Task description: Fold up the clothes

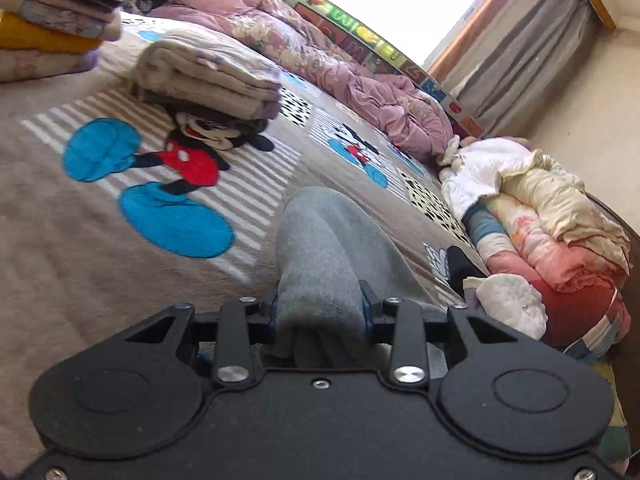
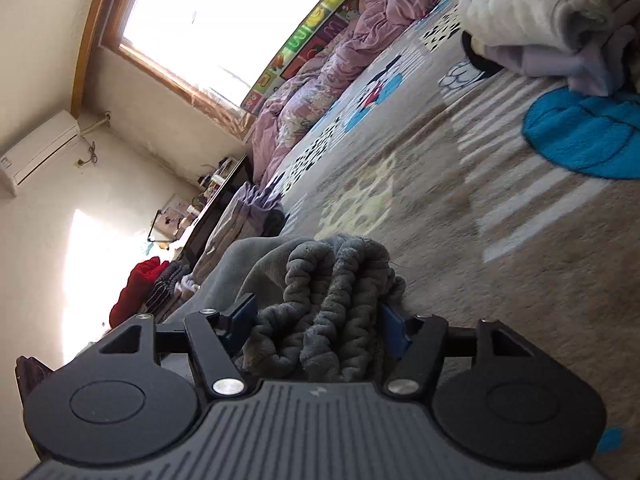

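Two grippers, left (image 1: 320, 304) and right (image 2: 320, 312), are each closed on one grey garment (image 1: 324, 248), held above one cartoon-printed blanket (image 1: 100, 240) bearing two folded stacks (image 1: 208, 76).

A pink quilt (image 1: 332, 68) lies along the window (image 2: 224, 20); an air conditioner (image 2: 38, 152) hangs nearby.

Cartoon-print bed (image 1: 60, 248) under folded blankets (image 1: 208, 76)
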Action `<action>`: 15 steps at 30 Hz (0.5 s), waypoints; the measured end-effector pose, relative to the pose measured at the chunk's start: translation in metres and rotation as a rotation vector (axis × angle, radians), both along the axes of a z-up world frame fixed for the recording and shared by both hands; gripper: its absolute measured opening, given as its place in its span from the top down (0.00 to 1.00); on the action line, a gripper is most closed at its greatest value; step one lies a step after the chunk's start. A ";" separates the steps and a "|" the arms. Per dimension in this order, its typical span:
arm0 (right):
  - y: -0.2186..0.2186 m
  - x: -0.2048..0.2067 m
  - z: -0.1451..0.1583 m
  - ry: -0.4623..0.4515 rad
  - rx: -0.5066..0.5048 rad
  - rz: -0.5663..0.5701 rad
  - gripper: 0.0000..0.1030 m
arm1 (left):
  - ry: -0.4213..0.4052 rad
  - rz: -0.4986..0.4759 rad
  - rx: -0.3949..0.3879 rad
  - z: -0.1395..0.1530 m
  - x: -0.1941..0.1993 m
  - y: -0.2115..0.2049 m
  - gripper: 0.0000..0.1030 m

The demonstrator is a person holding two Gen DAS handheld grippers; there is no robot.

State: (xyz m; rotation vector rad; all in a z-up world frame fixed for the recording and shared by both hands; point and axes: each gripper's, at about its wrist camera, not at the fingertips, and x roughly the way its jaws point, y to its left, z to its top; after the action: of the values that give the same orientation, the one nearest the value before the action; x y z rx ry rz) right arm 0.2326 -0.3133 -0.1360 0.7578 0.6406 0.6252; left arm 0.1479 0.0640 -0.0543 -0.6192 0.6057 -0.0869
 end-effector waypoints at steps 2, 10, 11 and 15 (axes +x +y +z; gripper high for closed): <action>0.034 -0.002 0.008 -0.022 -0.092 0.048 0.34 | 0.073 0.011 -0.029 -0.019 -0.022 0.022 0.56; 0.027 -0.021 0.017 0.028 -0.003 0.005 0.20 | 0.054 0.011 -0.195 -0.036 -0.021 0.062 0.39; 0.028 -0.022 0.014 0.047 -0.012 0.009 0.18 | 0.059 -0.009 -0.203 -0.038 -0.013 0.060 0.39; 0.046 -0.020 0.005 0.079 -0.110 0.002 0.13 | 0.110 -0.043 -0.236 -0.057 0.012 0.045 0.41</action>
State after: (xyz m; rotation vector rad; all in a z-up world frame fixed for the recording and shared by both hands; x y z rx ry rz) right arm 0.2129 -0.2677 -0.1314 0.6816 0.7426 0.5592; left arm 0.1600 0.1094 -0.1116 -0.8440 0.7208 -0.1672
